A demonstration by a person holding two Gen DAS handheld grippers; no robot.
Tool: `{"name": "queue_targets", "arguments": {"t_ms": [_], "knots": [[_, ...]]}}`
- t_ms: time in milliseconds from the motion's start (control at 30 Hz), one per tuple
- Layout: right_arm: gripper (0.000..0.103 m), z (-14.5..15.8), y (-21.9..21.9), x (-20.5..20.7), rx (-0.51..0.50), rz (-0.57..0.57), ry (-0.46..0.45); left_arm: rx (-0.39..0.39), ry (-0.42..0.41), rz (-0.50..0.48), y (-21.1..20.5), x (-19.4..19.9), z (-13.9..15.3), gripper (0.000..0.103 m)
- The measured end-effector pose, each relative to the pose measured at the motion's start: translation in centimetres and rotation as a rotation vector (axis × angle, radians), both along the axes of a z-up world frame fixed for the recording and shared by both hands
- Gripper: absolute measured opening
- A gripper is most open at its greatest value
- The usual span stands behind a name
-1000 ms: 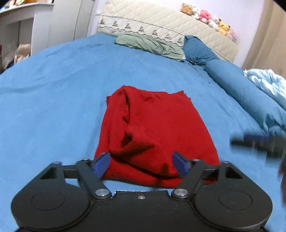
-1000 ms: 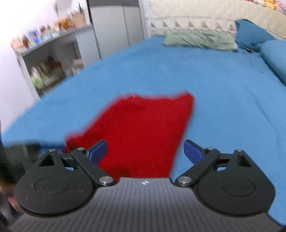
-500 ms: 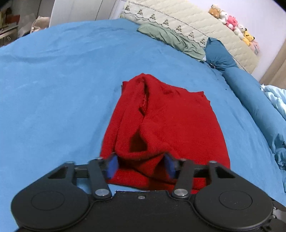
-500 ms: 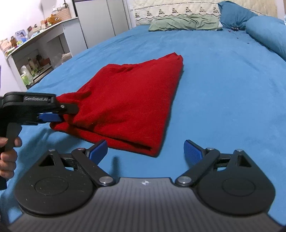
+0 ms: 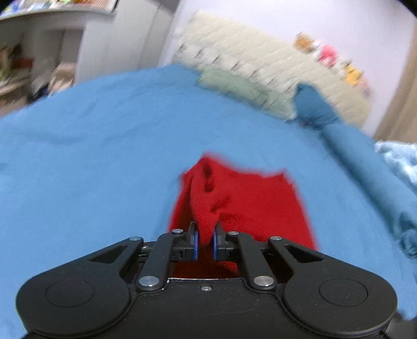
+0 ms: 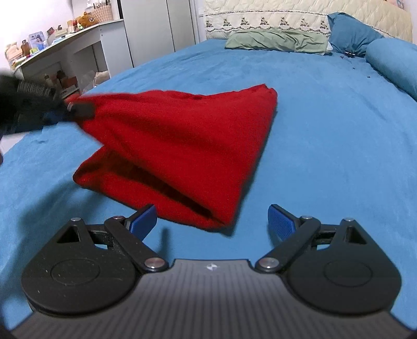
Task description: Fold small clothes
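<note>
A red knitted garment (image 6: 182, 146) lies partly folded on the blue bed sheet (image 6: 325, 130). My left gripper (image 5: 204, 243) is shut on a pinch of the red garment (image 5: 242, 206) at its near corner and holds that corner lifted off the bed. In the right wrist view the left gripper (image 6: 65, 110) shows at the far left, blurred, with the cloth stretched up to it. My right gripper (image 6: 212, 221) is open and empty, just in front of the garment's near folded corner, low over the sheet.
A green pillow (image 6: 276, 43) and blue pillows (image 6: 351, 35) lie at the quilted headboard (image 6: 273, 15). A blue bolster (image 6: 393, 65) runs along the right side. A white desk with clutter (image 6: 60, 49) and a cabinet (image 6: 156, 28) stand left of the bed.
My left gripper has shut on the garment's near corner and lifted it. My right gripper has come close to the garment's other near corner and stays open.
</note>
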State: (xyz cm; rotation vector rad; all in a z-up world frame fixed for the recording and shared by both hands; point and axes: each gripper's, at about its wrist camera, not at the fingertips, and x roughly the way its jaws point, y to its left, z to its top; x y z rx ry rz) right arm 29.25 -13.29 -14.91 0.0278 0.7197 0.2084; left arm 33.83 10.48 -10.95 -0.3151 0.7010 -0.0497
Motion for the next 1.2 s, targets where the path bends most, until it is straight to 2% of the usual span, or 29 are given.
{"name": "queue_targets", "arguments": {"t_ms": [33, 67, 133, 200, 233, 267, 300, 333, 467, 533, 633, 700, 733, 800, 867, 900, 933, 1033, 1100, 1133, 1200], "knots": [[0.103, -0.1, -0.1, 0.1, 0.003, 0.002, 0.004, 0.014, 0.04, 0.011, 0.3, 0.1, -1.5, 0.011], [0.103, -0.2, -0.1, 0.2, 0.004, 0.003, 0.009, -0.004, 0.075, 0.017, 0.7, 0.3, -3.1, 0.012], [0.103, -0.4, 0.0, 0.4, 0.007, 0.0, 0.022, -0.084, 0.1, 0.006, 1.6, 0.7, -4.2, 0.02], [0.103, -0.2, -0.2, 0.3, 0.016, -0.002, 0.018, -0.122, 0.063, -0.005, 2.3, 0.5, -3.0, 0.044], [0.103, 0.0, -0.2, 0.2, 0.021, -0.004, 0.011, -0.109, 0.027, -0.007, 2.4, 0.0, -2.1, 0.069], [0.103, 0.2, -0.1, 0.1, 0.02, -0.005, 0.004, -0.071, -0.028, 0.008, 2.6, -0.7, -1.1, 0.085], [0.103, 0.3, 0.0, 0.1, 0.009, -0.004, -0.001, -0.034, -0.075, 0.02, 2.8, -1.3, -0.4, 0.089], [0.103, 0.3, 0.1, 0.1, -0.01, 0.0, -0.004, -0.012, -0.098, 0.023, 3.1, -1.6, 0.0, 0.09], [0.103, -0.5, 1.0, 0.5, -0.117, 0.005, -0.009, 0.022, -0.09, 0.022, 3.6, -1.2, -0.1, 0.088], [0.103, -1.1, 1.0, 0.8, -0.138, -0.016, 0.0, 0.007, -0.075, 0.019, 3.4, -0.7, -0.7, 0.088], [0.103, -1.3, -0.1, 1.0, -0.106, -0.113, -0.001, -0.015, -0.071, 0.0, 2.8, 0.2, -0.9, 0.088], [0.103, -1.2, -1.4, 0.9, -0.064, -0.178, -0.008, 0.012, -0.065, -0.013, 2.2, 0.5, -0.9, 0.088], [0.103, -1.4, -1.8, 1.0, -0.078, -0.211, -0.004, 0.03, -0.057, -0.018, 2.1, 0.7, -1.0, 0.088], [0.103, -2.2, -2.7, 1.3, -0.088, -0.232, 0.035, 0.091, 0.001, -0.012, 1.9, 1.0, -1.8, 0.087], [0.103, -2.6, -3.2, 0.8, -0.093, -0.219, 0.024, 0.18, 0.118, 0.004, 1.9, 1.6, -3.7, 0.08], [0.103, -2.6, -3.2, 0.6, -0.11, -0.209, 0.019, 0.171, 0.136, -0.002, 2.3, 1.3, -4.5, 0.081], [0.103, -2.6, -3.2, 0.5, -0.122, -0.2, 0.018, 0.152, 0.116, 0.001, 2.7, 0.8, -4.7, 0.081], [0.103, -2.7, -3.6, 0.3, -0.123, -0.184, 0.023, 0.201, 0.13, -0.016, 2.3, 0.5, -4.3, 0.081], [0.103, -2.3, -4.1, 0.3, -0.111, -0.151, 0.044, 0.184, 0.149, -0.013, 2.6, 0.2, -3.7, 0.08], [0.103, -2.0, -4.5, 0.2, -0.103, -0.135, 0.055, 0.16, 0.146, -0.009, 2.8, -0.1, -2.9, 0.079], [0.103, -0.6, -5.3, -0.3, -0.062, -0.098, 0.056, 0.137, 0.084, -0.01, 3.2, -0.5, -0.3, 0.085]]}}
